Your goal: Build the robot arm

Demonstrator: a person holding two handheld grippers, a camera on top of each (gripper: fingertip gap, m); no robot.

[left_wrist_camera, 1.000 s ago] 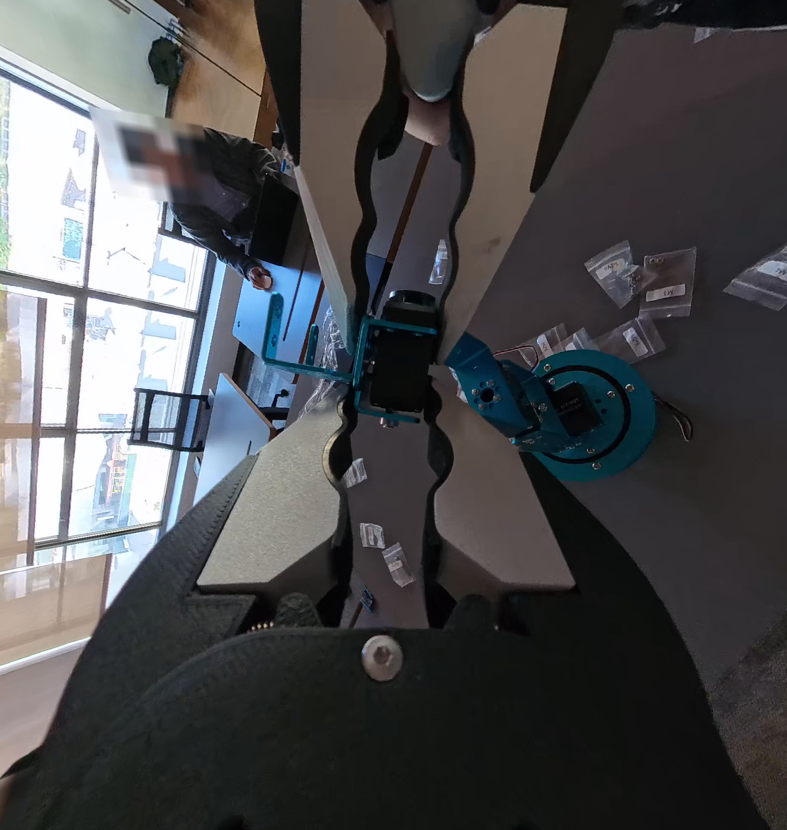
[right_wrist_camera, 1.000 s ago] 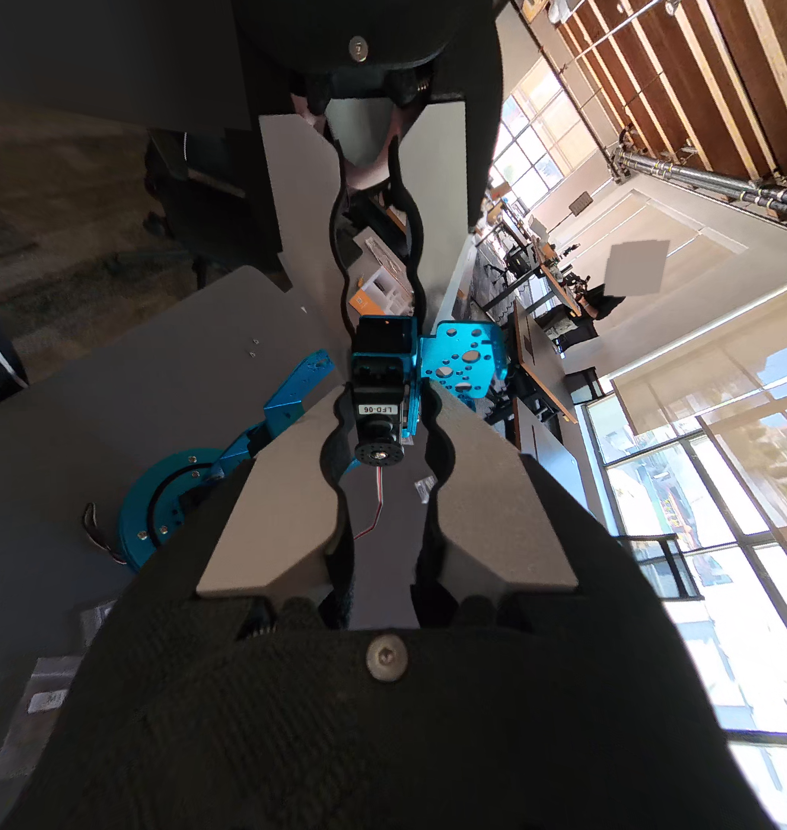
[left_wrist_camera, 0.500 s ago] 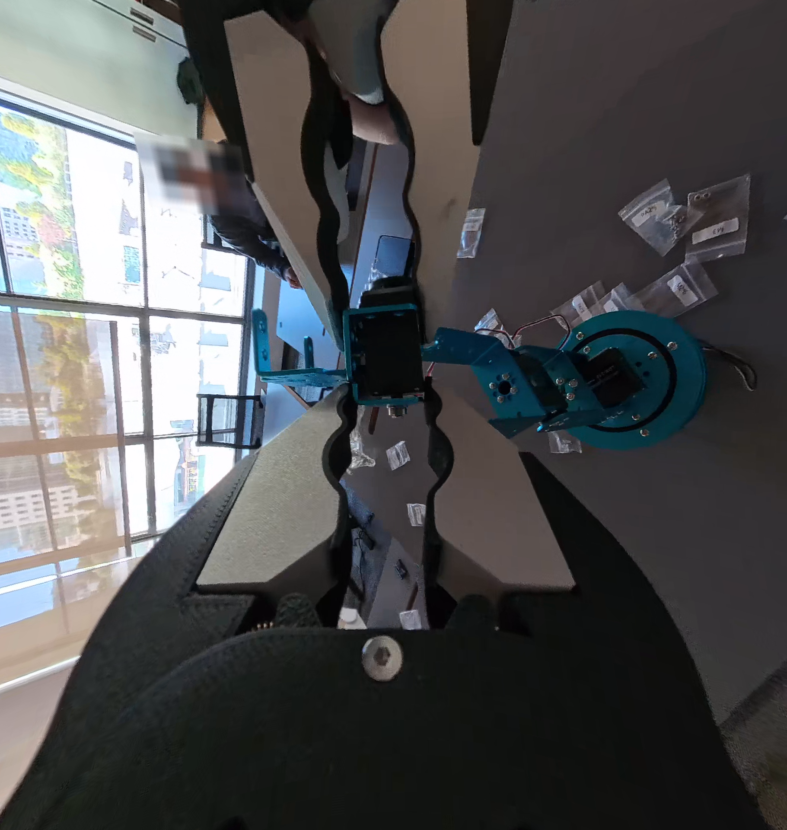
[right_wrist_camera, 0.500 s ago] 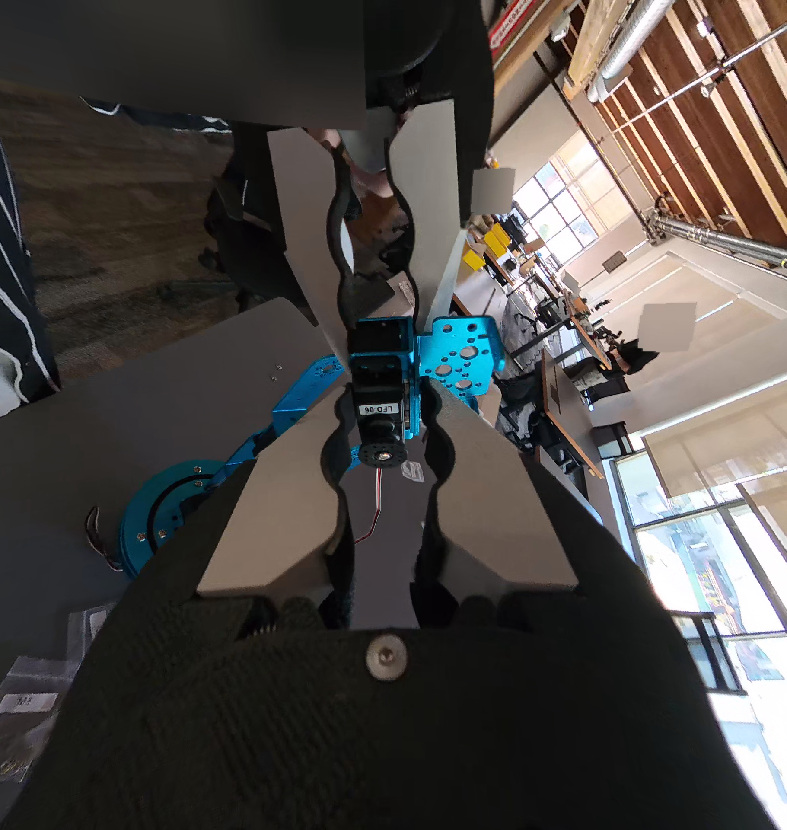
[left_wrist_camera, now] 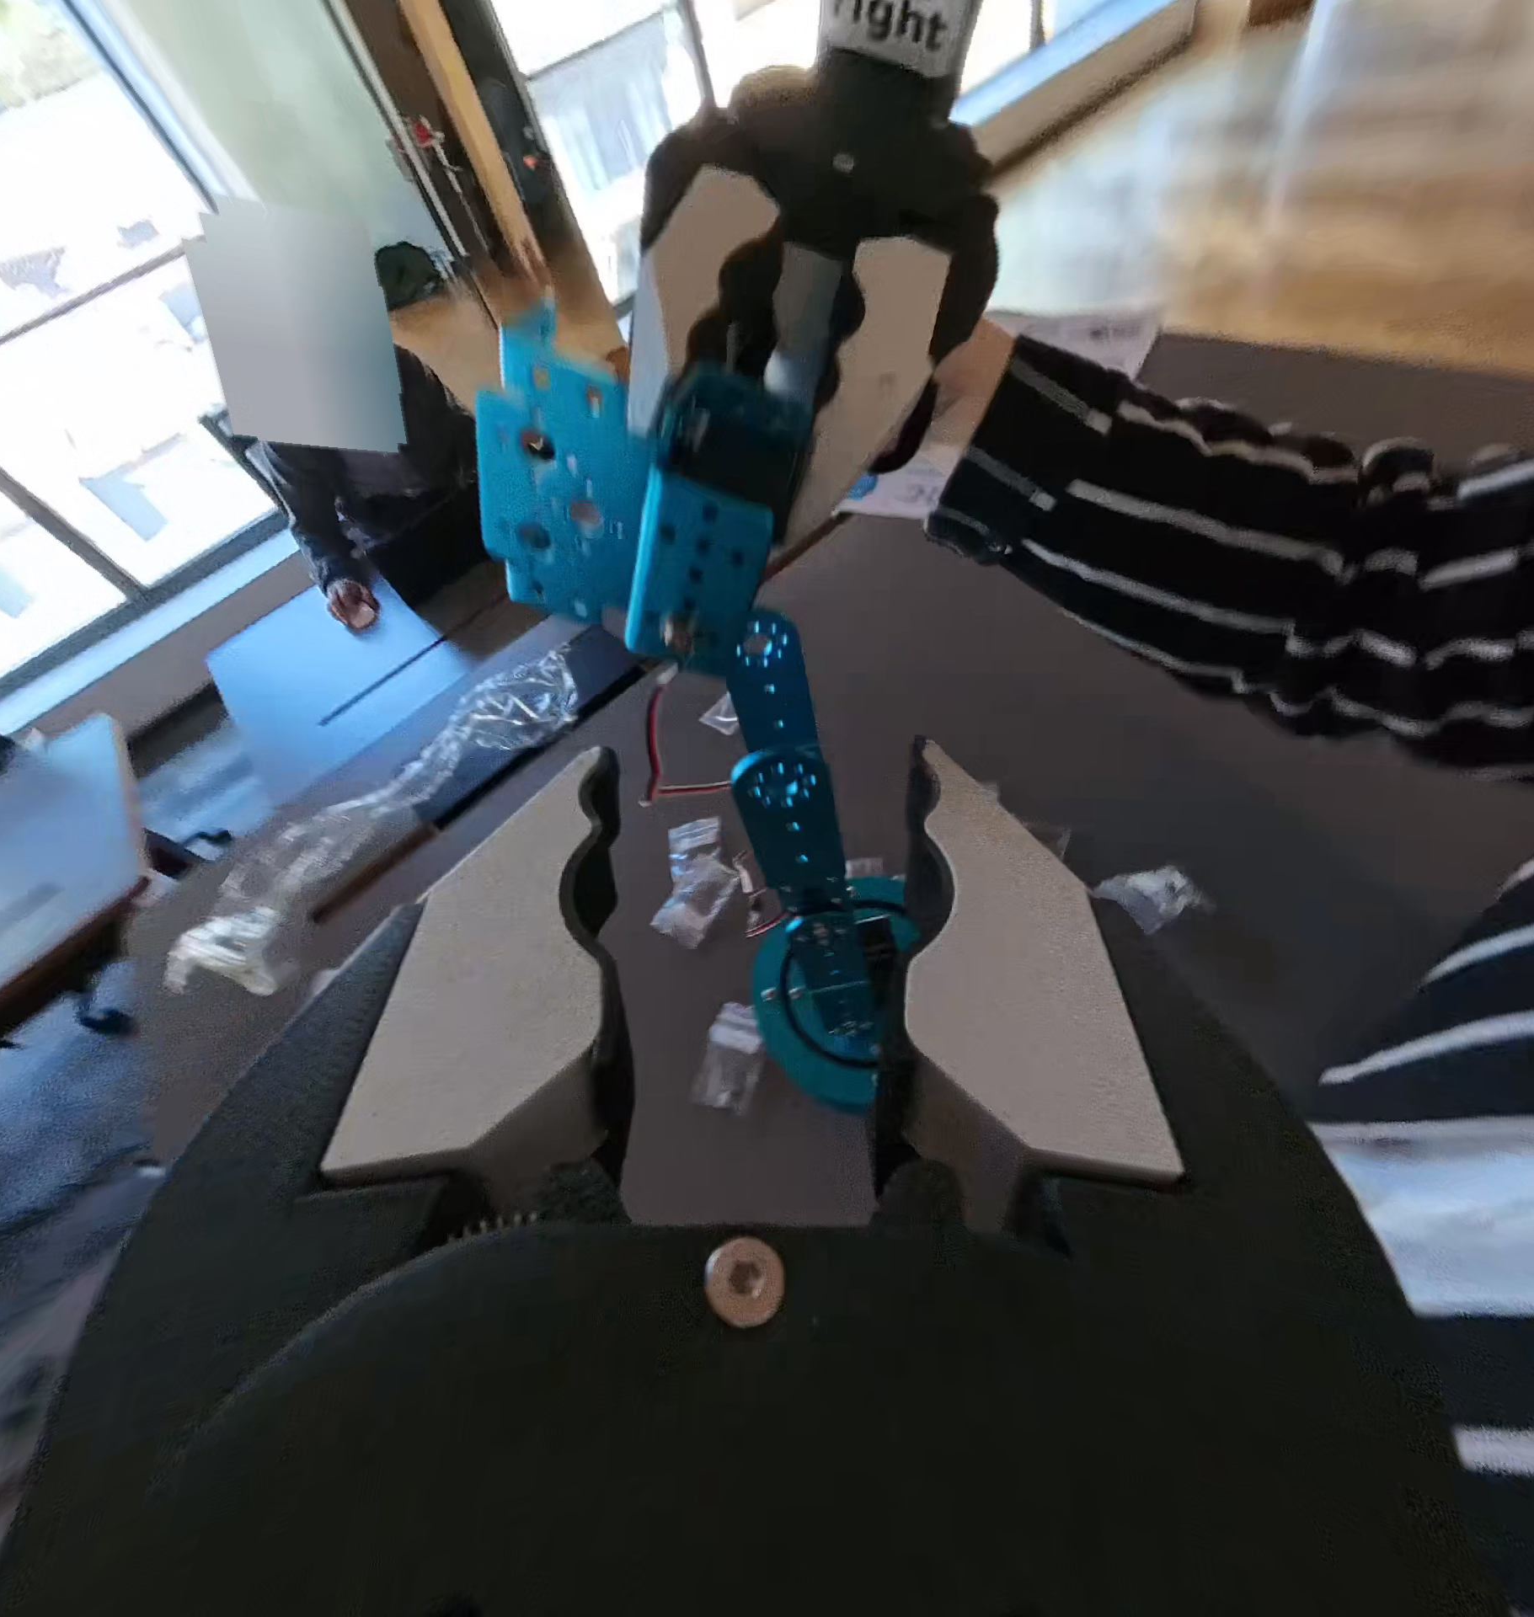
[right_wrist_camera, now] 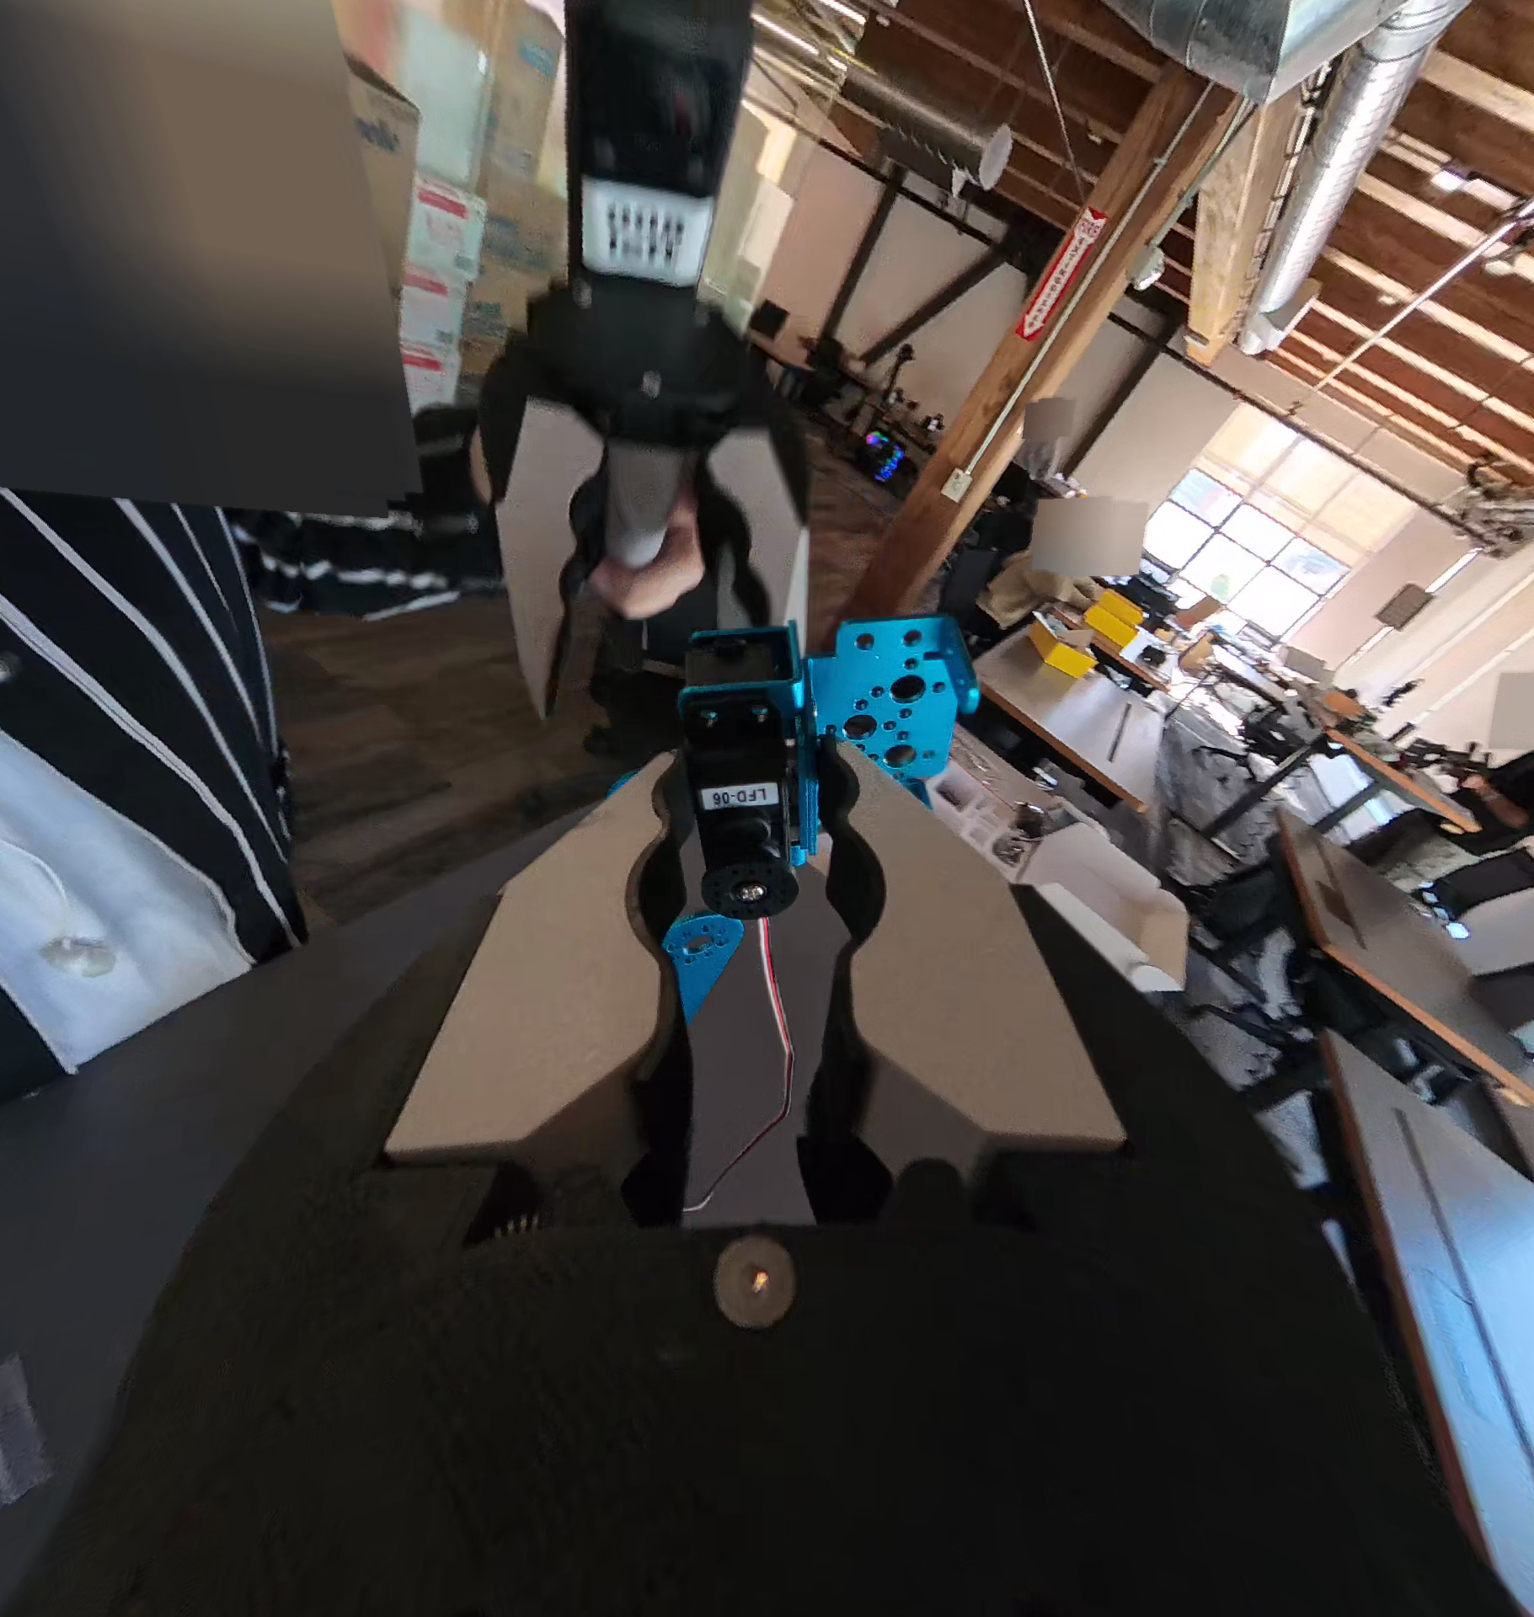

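My right gripper [right_wrist_camera: 750, 761] is shut on a black servo [right_wrist_camera: 737, 787] that sits in a blue metal bracket [right_wrist_camera: 899, 709]; both pads press on it and a red-and-white wire hangs from it. The left wrist view shows the same grasp, with the right gripper [left_wrist_camera: 728, 437] holding the servo and bracket [left_wrist_camera: 702, 542] up above the dark table [left_wrist_camera: 1096, 787]. My left gripper [left_wrist_camera: 759, 770] is open and empty, a short way back from the bracket. It also shows open in the right wrist view [right_wrist_camera: 667, 647]. A blue arm link [left_wrist_camera: 789, 814] stands on a round blue base [left_wrist_camera: 833, 1006] under the bracket.
Small clear plastic bags [left_wrist_camera: 693, 892] lie on the table around the base, and crumpled clear wrap [left_wrist_camera: 352, 831] lies at the left. A striped sleeve [left_wrist_camera: 1271, 569] reaches in from the right. A person sits at another table [left_wrist_camera: 325, 665] by the windows. My hands' fingertips stand some 5 centimetres from each other.
My left gripper let go of the servo bracket, opened wide and drew back from it. My right gripper kept its hold. Both views swung round.
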